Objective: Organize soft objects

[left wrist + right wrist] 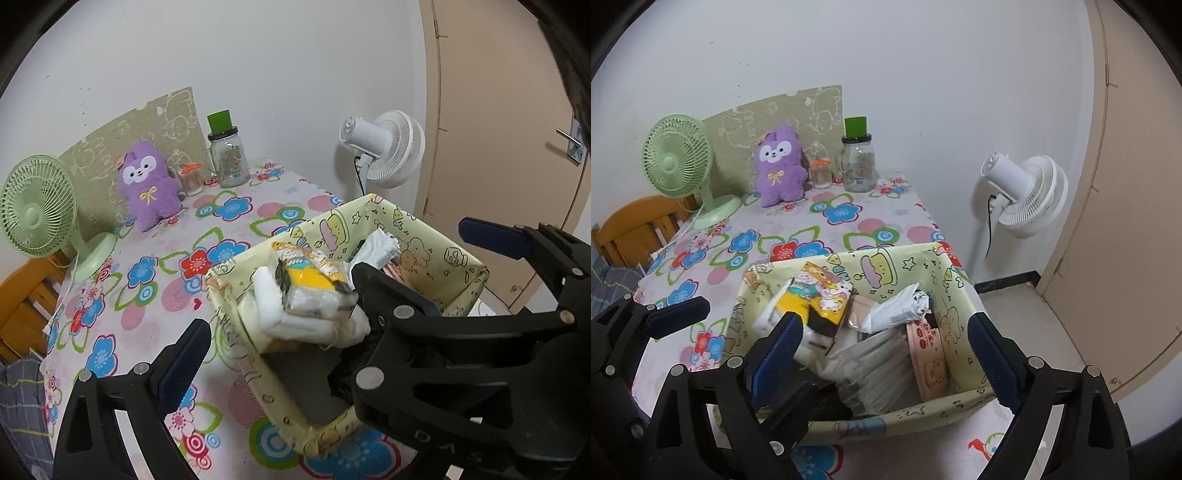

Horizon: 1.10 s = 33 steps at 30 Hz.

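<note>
A yellow cartoon-print fabric basket (424, 229) (905, 266) sits at the table's near right corner. Inside lie a yellow cartoon tissue pack (306, 273) (820, 295) on white soft packs (295, 321), a crumpled white bag (376, 245) (897, 306), a pink wipes pack (929, 354) and grey packs. My left gripper (284, 306) is open at the basket's left wall, touching nothing. My right gripper (884, 321) is open above the basket, with nothing pressed between its pads. A purple plush (147, 184) (779, 166) leans against the back wall.
The table wears a flowered cloth. At the back stand a green desk fan (37, 210) (677, 158), a glass jar with a green cap (227, 155) (858, 162) and a small swab holder (820, 173). A white floor fan (1023, 192) and a door (498, 147) are on the right.
</note>
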{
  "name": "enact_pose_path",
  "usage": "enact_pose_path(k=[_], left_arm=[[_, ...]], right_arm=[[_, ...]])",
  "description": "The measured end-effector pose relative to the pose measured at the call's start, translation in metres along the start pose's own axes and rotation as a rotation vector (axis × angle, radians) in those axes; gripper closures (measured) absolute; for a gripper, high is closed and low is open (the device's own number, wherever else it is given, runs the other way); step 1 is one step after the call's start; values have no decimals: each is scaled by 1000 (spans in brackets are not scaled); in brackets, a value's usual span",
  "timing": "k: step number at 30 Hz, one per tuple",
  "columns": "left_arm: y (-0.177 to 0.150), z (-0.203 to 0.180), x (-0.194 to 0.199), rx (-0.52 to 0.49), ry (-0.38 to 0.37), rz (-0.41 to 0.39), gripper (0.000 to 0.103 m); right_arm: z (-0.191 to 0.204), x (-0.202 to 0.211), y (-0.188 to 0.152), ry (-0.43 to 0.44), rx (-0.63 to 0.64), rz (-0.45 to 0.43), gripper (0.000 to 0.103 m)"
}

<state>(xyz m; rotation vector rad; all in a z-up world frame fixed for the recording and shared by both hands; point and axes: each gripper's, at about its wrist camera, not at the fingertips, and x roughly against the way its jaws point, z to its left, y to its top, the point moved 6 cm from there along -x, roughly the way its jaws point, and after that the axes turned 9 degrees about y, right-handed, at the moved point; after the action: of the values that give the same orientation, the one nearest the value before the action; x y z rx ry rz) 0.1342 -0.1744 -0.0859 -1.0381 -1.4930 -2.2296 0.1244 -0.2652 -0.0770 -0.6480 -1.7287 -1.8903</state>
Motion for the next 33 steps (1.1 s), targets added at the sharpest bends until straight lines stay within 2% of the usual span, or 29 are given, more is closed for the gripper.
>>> enact_pose_path(k=[20,24,33], left_arm=[[-28,46,28,41,66,-24,4],[-31,59,34,26,137,-44,4],[-45,91,42,92,176,-47,3]], right_arm=[[56,19,-7,10,53,-31,7],[67,20,-8,-8,43,-35,6],[93,24,-9,-1,69,-49,5]])
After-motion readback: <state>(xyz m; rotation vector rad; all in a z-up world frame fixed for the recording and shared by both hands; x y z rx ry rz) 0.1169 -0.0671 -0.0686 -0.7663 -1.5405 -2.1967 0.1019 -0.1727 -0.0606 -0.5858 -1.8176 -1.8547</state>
